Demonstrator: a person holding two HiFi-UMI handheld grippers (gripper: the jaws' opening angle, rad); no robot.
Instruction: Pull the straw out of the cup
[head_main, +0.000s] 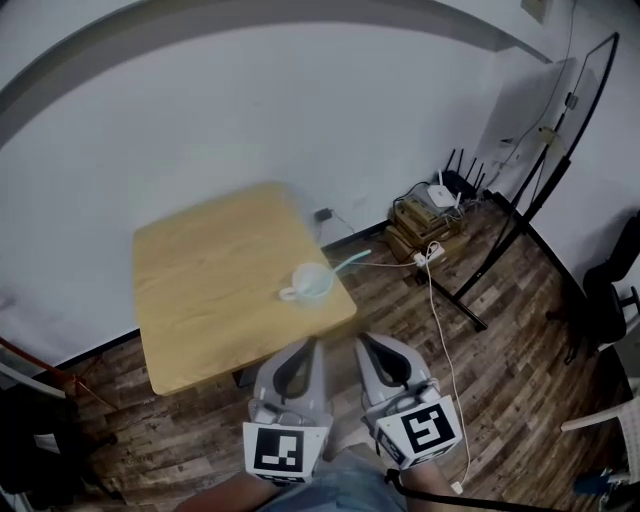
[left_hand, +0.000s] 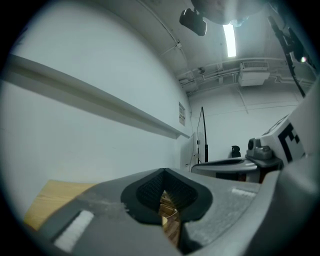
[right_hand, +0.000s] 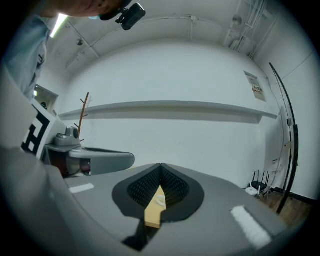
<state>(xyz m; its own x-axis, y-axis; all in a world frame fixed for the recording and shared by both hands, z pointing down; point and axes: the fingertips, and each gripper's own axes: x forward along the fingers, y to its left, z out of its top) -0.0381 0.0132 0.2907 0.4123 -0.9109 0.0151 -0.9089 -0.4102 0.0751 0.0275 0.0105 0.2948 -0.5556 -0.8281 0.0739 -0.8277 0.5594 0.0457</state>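
Observation:
A pale cup (head_main: 310, 281) stands near the right front corner of the light wooden table (head_main: 210, 280). A teal straw (head_main: 350, 262) leans out of it to the right. Both grippers are held side by side below the table's near edge, pointing level toward it and apart from the cup. My left gripper (head_main: 310, 343) is shut with nothing in it, its tips meeting (left_hand: 164, 172). My right gripper (head_main: 362, 341) is shut and empty too (right_hand: 161, 168). Through the slit under the right gripper's pads I see the tabletop and the cup (right_hand: 159, 200), small and far off.
A white wall backs the table. On the wood floor to the right lie stacked boxes with a router (head_main: 428, 212), a power strip with white cables (head_main: 432, 256), a black metal stand (head_main: 520, 220) and a dark chair (head_main: 612, 290).

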